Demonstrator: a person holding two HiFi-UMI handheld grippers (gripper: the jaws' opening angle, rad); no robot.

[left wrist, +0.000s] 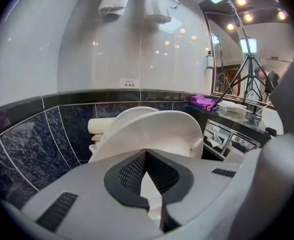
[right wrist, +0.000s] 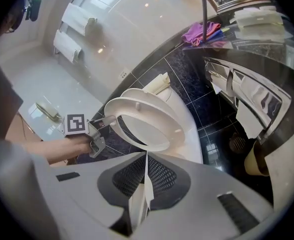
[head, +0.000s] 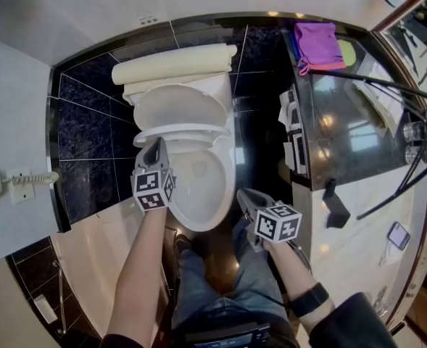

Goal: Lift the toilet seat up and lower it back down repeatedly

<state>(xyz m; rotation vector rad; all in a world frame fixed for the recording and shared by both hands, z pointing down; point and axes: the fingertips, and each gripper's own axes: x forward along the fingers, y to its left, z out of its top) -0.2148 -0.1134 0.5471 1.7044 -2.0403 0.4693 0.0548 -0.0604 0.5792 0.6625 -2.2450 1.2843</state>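
The white toilet (head: 199, 187) stands against a dark tiled wall, its lid (head: 177, 106) leaning back. The toilet seat (head: 180, 131) is raised partway above the bowl. My left gripper (head: 154, 145) is shut on the seat's left rim; the right gripper view shows it (right wrist: 99, 129) clasping the edge of the tilted seat (right wrist: 142, 119). In the left gripper view the seat (left wrist: 156, 126) arches just beyond the jaws (left wrist: 146, 156). My right gripper (head: 243, 196) hangs right of the bowl, apart from it, and is shut (right wrist: 147, 164) with nothing in it.
A dark counter (head: 358, 136) runs along the right with a purple cloth (head: 318, 46), tripod legs (head: 409, 93) and paper dispensers (head: 293, 133) in its side. A wall phone (head: 3, 182) hangs at the left. The person's legs (head: 213, 281) stand before the bowl.
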